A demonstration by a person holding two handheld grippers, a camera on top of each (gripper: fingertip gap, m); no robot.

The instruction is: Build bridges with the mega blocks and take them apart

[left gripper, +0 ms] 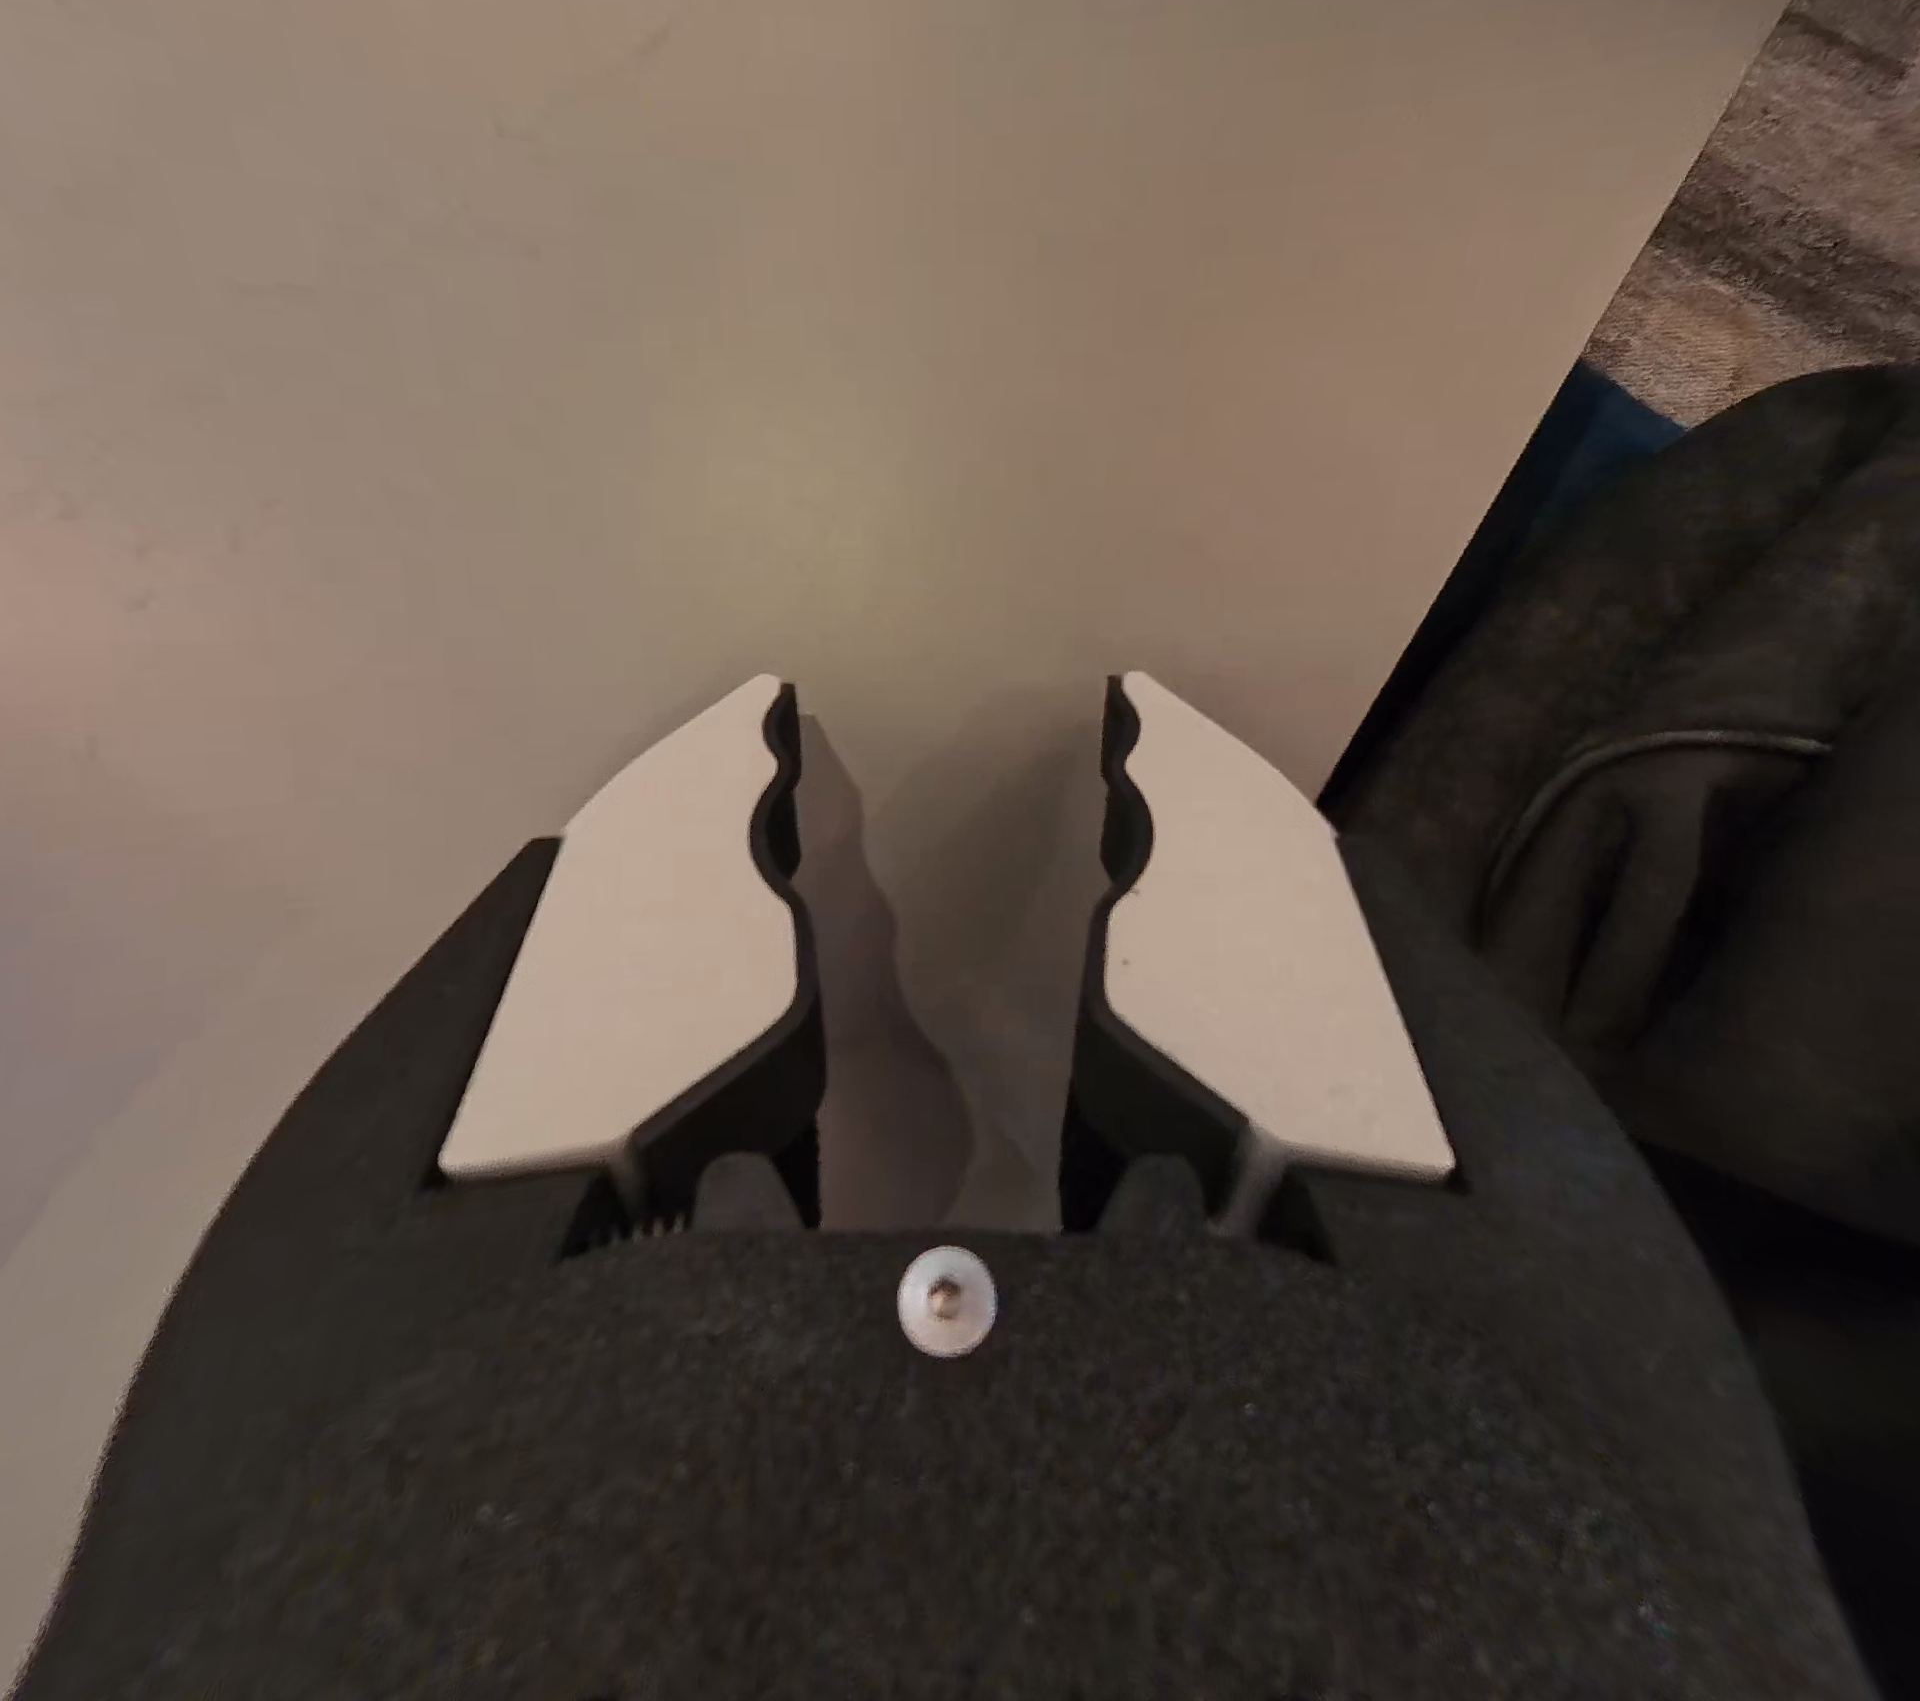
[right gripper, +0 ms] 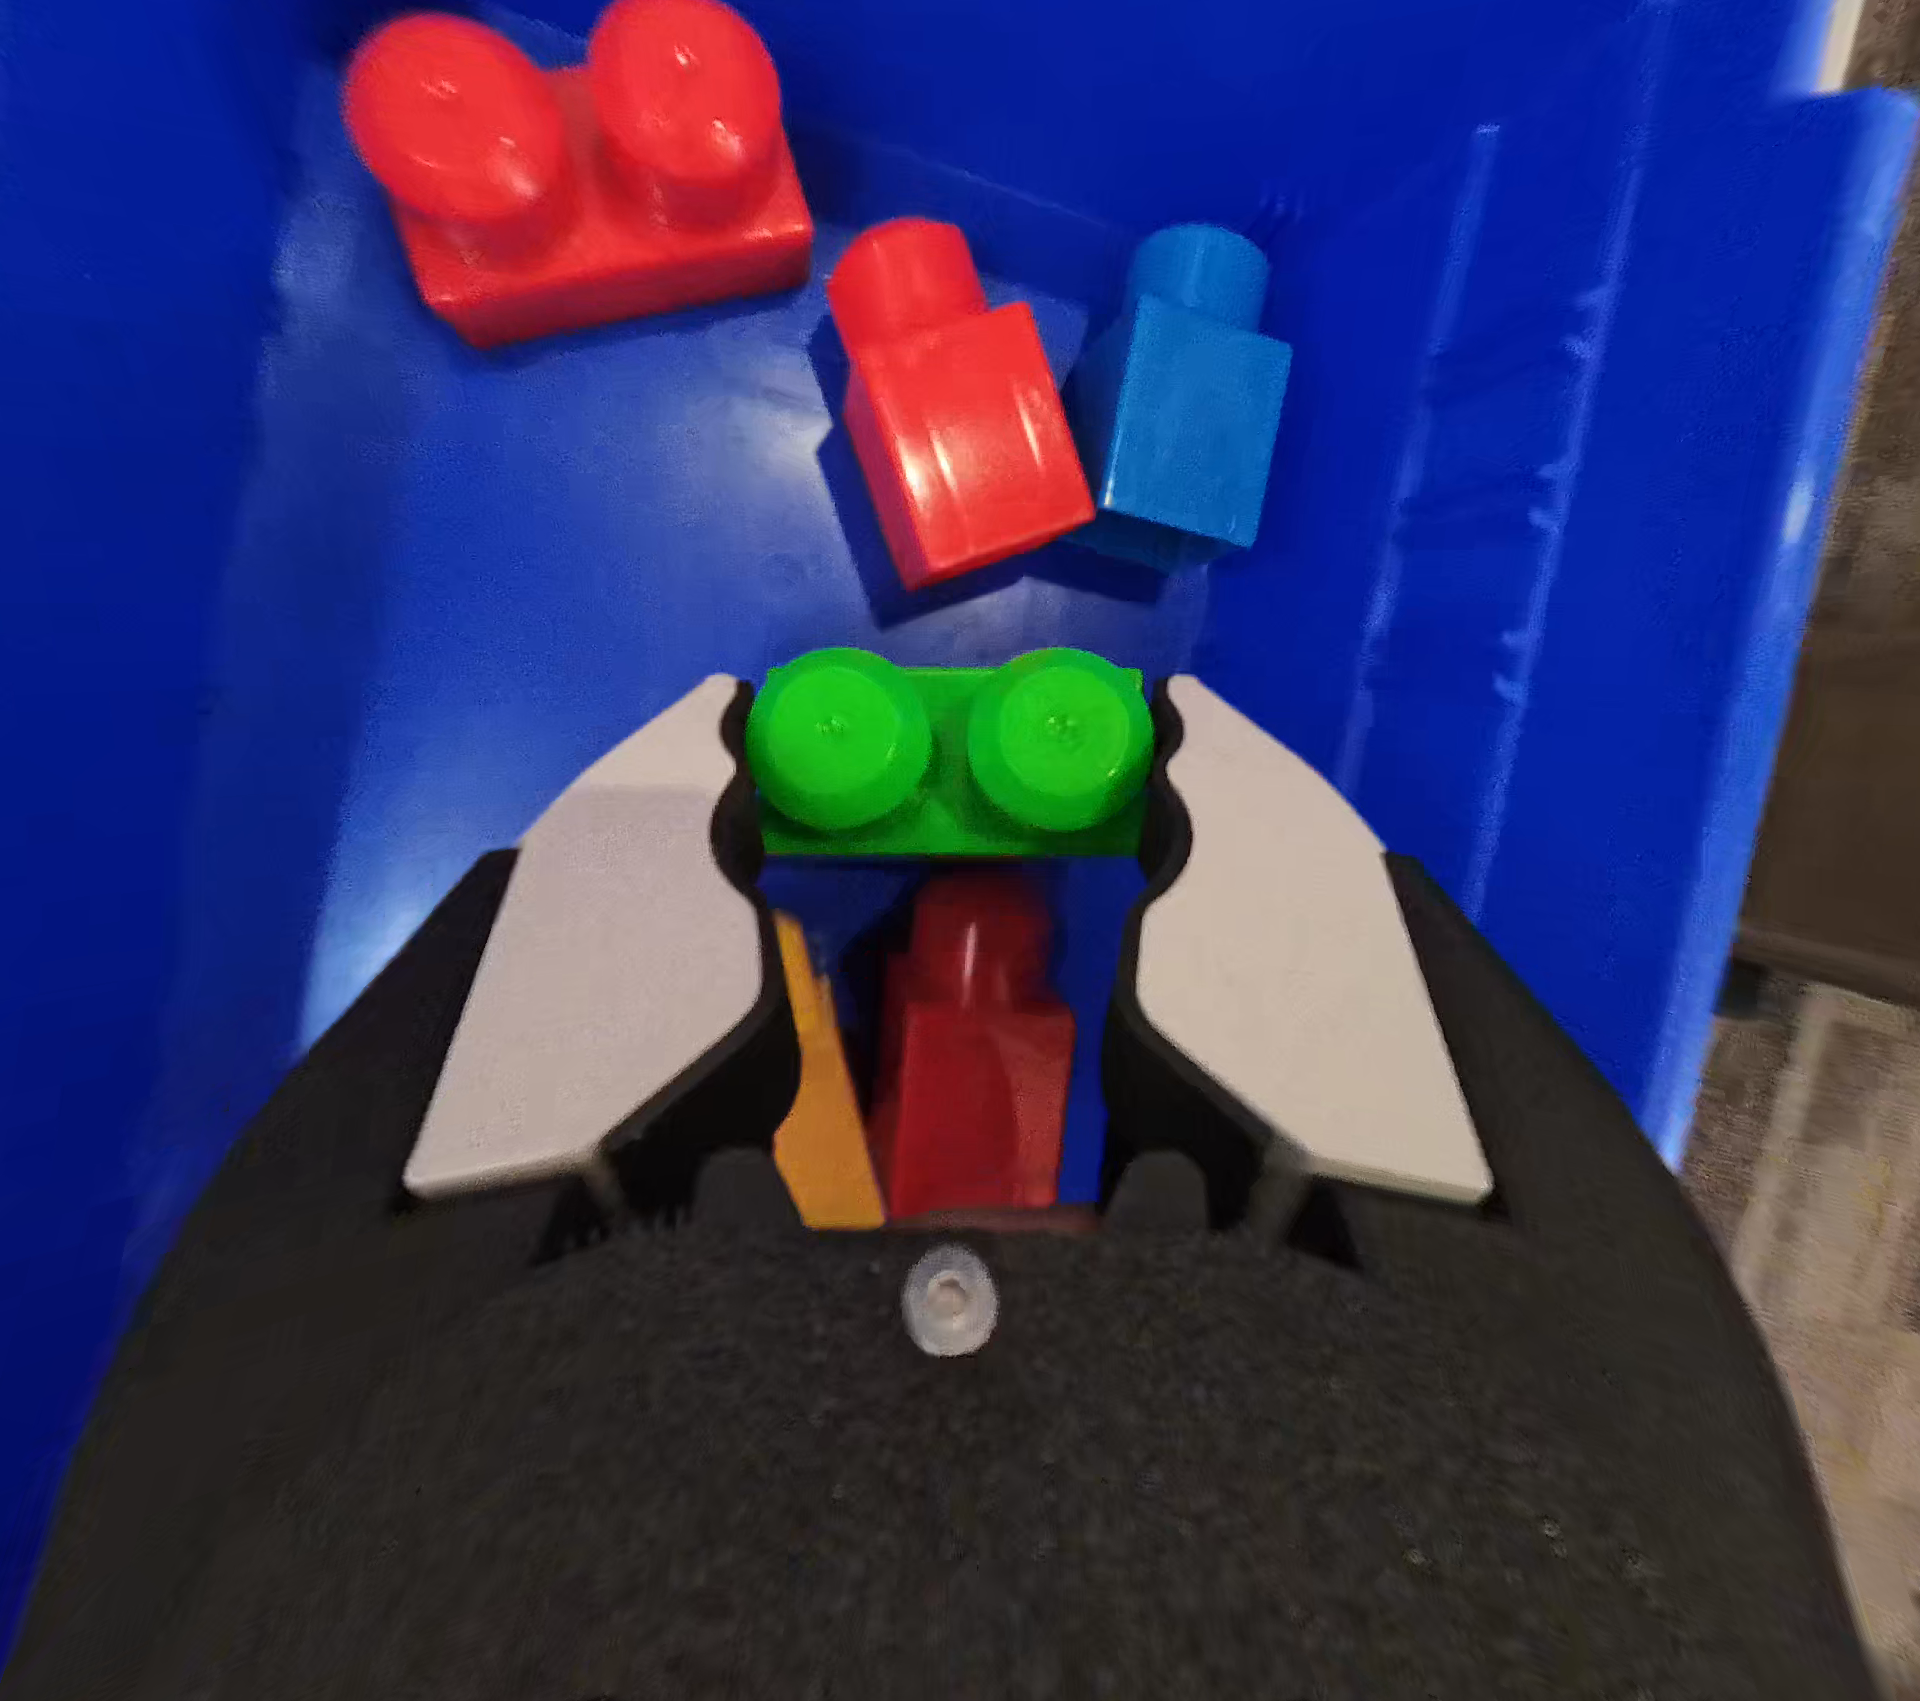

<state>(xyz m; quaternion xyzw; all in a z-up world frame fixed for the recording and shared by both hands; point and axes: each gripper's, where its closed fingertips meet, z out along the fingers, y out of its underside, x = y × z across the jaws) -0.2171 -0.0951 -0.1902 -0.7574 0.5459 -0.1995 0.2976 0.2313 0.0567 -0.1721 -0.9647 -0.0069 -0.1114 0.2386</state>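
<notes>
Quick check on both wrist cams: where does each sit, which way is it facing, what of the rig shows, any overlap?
Left wrist view: sits behind the left claw, faces down onto the bare beige table; its open fingers show, plus a dark sleeve at right.
Right wrist view: sits behind the right claw, looks down into the blue bin; fingers grip the green block above loose red, blue and yellow blocks.
Shared: nothing visibly overlaps; only the same claw design.

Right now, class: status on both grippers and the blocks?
Left gripper open, empty, over table. Right gripper shut on green block inside blue bin. Nothing blocking.
</notes>
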